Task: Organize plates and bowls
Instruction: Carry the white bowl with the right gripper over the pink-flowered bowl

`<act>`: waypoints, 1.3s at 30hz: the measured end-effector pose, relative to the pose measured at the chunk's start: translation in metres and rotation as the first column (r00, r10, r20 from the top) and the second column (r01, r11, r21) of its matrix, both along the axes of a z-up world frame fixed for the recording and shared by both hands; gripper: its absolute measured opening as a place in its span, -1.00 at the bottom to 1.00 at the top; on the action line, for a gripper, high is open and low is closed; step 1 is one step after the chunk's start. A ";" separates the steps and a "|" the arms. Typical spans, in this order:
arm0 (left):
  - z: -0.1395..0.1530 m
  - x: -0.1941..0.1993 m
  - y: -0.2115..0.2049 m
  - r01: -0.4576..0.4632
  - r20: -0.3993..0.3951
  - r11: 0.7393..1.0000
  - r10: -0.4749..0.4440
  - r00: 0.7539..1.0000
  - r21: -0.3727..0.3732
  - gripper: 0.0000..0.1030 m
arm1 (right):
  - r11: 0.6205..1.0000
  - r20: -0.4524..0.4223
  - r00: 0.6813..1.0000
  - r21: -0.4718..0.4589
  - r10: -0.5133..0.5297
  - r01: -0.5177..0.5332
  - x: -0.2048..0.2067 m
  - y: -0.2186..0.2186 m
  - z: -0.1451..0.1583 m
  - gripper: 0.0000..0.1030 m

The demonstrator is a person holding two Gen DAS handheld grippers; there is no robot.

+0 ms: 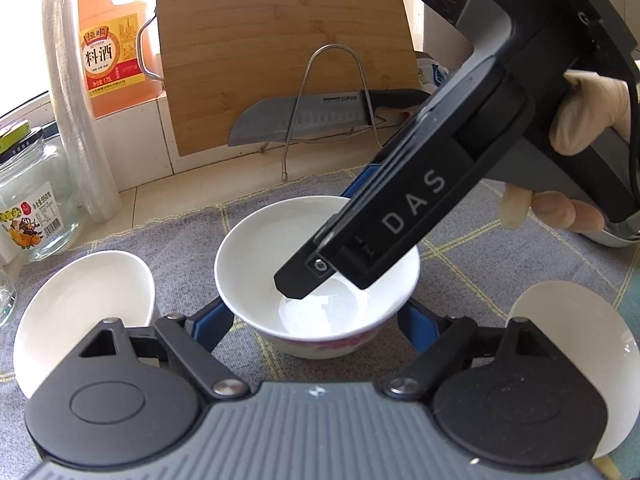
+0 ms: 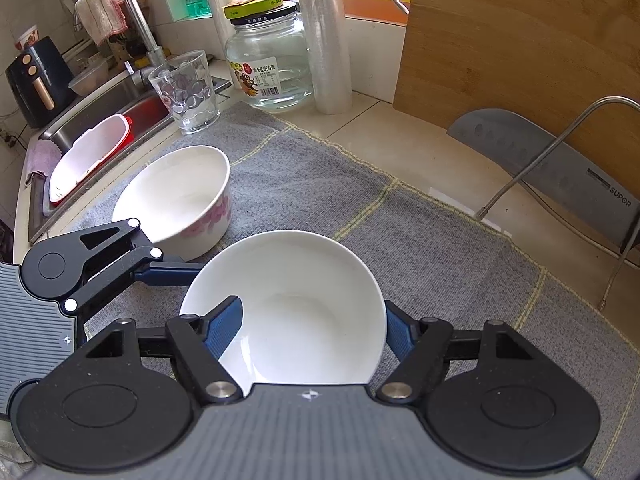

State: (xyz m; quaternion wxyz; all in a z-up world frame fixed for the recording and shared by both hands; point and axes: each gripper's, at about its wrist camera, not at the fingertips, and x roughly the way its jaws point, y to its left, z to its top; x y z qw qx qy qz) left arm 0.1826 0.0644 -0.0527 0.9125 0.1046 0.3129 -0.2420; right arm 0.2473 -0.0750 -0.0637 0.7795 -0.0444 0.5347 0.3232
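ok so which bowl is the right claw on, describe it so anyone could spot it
Find the grey checked cloth in front of the wooden cutting board. The middle bowl on it is the one, wide and flared. Unlike the taller straight-sided bowl beside it, it has the right claw shut on its wall.

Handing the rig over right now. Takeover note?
Right hand-held gripper: shut on the middle bowl, one finger inside, one outside the rim.
Left hand-held gripper: fingers flank the same bowl low down; contact unclear.
Second bowl and a white dish sit apart on the mat, one to each side.
Done: nothing stacked yet.
Left: gather all three.
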 end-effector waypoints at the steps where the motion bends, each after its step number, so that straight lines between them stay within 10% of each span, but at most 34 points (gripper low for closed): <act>1: 0.001 -0.001 0.000 0.002 0.000 1.000 -0.002 1.000 0.000 0.71 | 1.000 -0.001 1.000 0.001 -0.001 0.001 0.000 0.000 0.000 0.54; 39: 0.053 -0.072 -0.009 0.139 0.030 0.990 -0.139 0.990 0.017 0.72 | 0.995 0.058 0.994 0.043 -0.096 0.093 -0.084 -0.030 0.071 0.56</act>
